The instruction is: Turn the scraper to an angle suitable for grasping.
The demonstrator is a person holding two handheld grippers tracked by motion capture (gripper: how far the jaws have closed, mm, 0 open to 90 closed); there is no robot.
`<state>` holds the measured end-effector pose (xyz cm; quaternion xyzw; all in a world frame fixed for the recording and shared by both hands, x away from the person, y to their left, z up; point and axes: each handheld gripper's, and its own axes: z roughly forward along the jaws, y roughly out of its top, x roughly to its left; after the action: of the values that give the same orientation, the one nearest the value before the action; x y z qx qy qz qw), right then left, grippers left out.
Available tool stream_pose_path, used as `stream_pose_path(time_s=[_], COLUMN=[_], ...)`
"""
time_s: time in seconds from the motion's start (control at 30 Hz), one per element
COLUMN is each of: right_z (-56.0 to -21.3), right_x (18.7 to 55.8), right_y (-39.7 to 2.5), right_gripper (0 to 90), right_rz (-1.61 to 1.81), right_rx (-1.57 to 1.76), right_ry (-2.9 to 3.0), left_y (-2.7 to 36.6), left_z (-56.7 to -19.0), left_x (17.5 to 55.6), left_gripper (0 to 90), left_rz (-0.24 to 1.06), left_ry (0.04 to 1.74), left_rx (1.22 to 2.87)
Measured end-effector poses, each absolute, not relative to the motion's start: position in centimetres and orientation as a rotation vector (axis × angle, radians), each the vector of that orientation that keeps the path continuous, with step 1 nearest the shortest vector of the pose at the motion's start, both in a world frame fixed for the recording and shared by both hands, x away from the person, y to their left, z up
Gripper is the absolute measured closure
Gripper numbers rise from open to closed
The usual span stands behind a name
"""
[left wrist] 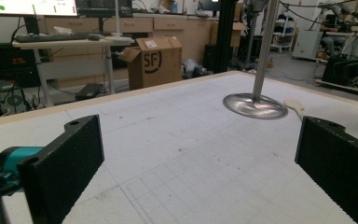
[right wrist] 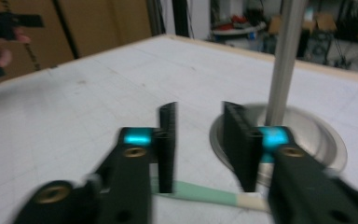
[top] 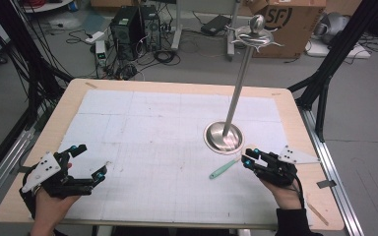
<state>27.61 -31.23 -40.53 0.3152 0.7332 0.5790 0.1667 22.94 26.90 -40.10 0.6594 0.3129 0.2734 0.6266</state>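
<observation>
A metal stand has a round base (top: 224, 137) on the white grid mat and a tall pole (top: 241, 73) with hooked arms at its top. A green-handled utensil (top: 222, 170) lies flat on the mat just in front of the base. My right gripper (top: 248, 156) hovers over the utensil's right end, open by a narrow gap with nothing between the jaws. In the right gripper view the utensil (right wrist: 205, 192) crosses under the right gripper (right wrist: 199, 109), with the base (right wrist: 326, 135) behind it. My left gripper (top: 91, 161) is open wide at the mat's left front, holding nothing.
The white mat (top: 152, 128) covers a wooden table (top: 64, 105). Black frame legs (top: 325, 73) stand at the right, with cables and computers (top: 130, 27) on the floor behind. A cardboard box (top: 290, 22) sits beyond the stand.
</observation>
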Motion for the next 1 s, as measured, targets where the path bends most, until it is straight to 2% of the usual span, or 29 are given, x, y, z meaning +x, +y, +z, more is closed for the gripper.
stream_pose_path(time_s=[0.1, 0.13, 0.57, 1.0], right_z=[-40.8, -40.9, -43.2, -44.2], right_x=[28.5, 28.7, 32.0, 34.1], right_y=[-31.0, -31.0, -29.6, -29.1], right_gripper=[87.6, 89.3, 89.4, 89.5], right_rz=[1.583, 1.561, 1.224, 1.088], right_rx=[0.971, 0.989, 1.063, 1.156], right_ry=[2.108, 2.116, 2.273, 2.295], left_y=[26.8, 26.8, 27.0, 26.8], left_z=[-40.2, -40.2, -40.4, -40.8], left_x=[22.9, 22.9, 22.7, 22.7], left_gripper=[1.7, 1.7, 1.7, 1.7], left_rz=[0.628, 0.628, 0.622, 0.609], left_ry=[0.719, 0.721, 0.735, 0.740], left_rx=[1.519, 1.520, 1.531, 1.550])
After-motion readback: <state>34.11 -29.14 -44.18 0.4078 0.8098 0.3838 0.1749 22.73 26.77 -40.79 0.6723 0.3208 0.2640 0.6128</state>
